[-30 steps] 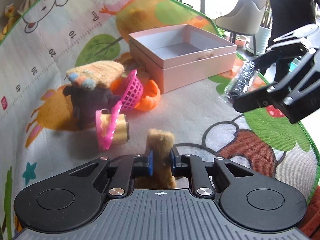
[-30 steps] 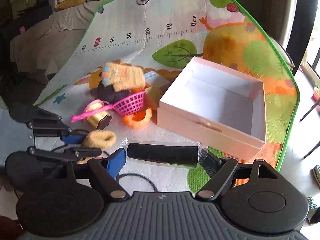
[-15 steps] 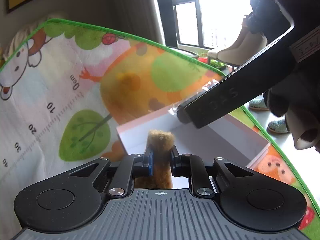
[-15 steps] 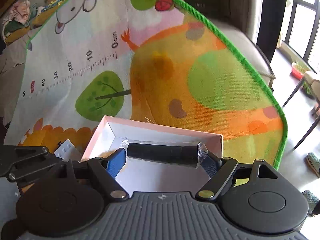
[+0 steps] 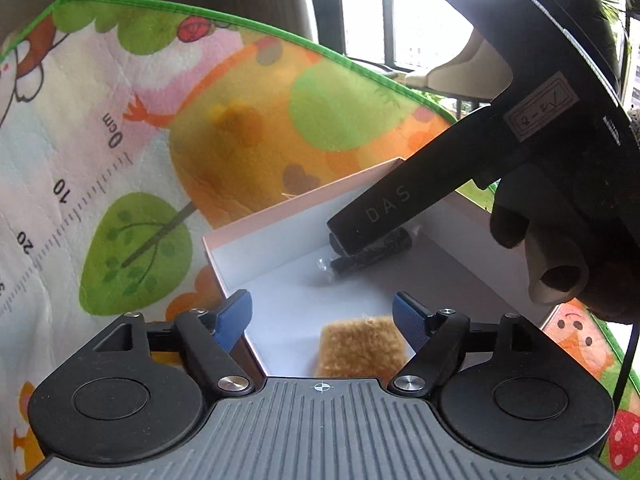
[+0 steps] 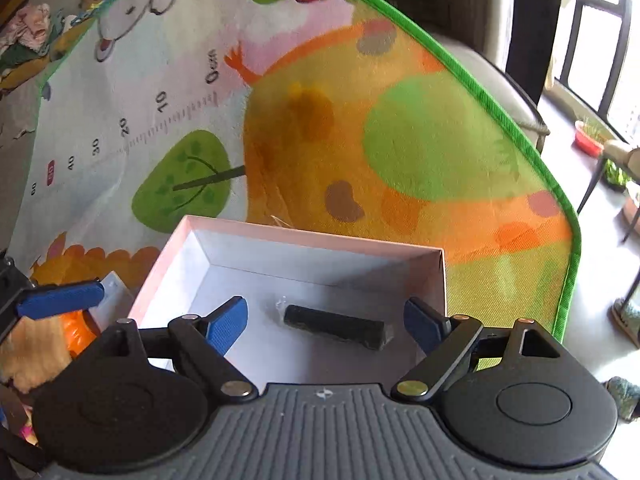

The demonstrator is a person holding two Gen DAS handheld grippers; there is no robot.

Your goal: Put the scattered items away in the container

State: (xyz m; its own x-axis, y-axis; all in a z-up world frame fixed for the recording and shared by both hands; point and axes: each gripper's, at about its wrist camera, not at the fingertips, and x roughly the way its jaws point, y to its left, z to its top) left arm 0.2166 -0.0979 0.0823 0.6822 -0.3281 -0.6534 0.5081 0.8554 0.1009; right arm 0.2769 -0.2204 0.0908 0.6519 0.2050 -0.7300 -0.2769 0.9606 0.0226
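Both claws over pink box (image 6: pixel 304 236), jaws just opened wide: left claw (image 5: pixel 322 316) w/ tan plush (image 5: pixel 360 344) loose below, right claw (image 6: pixel 326 320) above wrapped black roll (image 6: pixel 334 326) on box floor.

A play mat (image 6: pixel 400 152) with a green border (image 6: pixel 460 64) covers the floor, printed with an orange shape, green blobs, a green tree (image 6: pixel 184 176) and a ruler scale marked 0cm, 10, 20, 30. Past its far edge stands a grey sofa (image 6: pixel 480 72). At right a window (image 6: pixel 600 32) lets in daylight over pale floor, where a red pot (image 6: pixel 588 142) of greenery sits. A pale chair (image 5: pixel 460 72) stands near the window.
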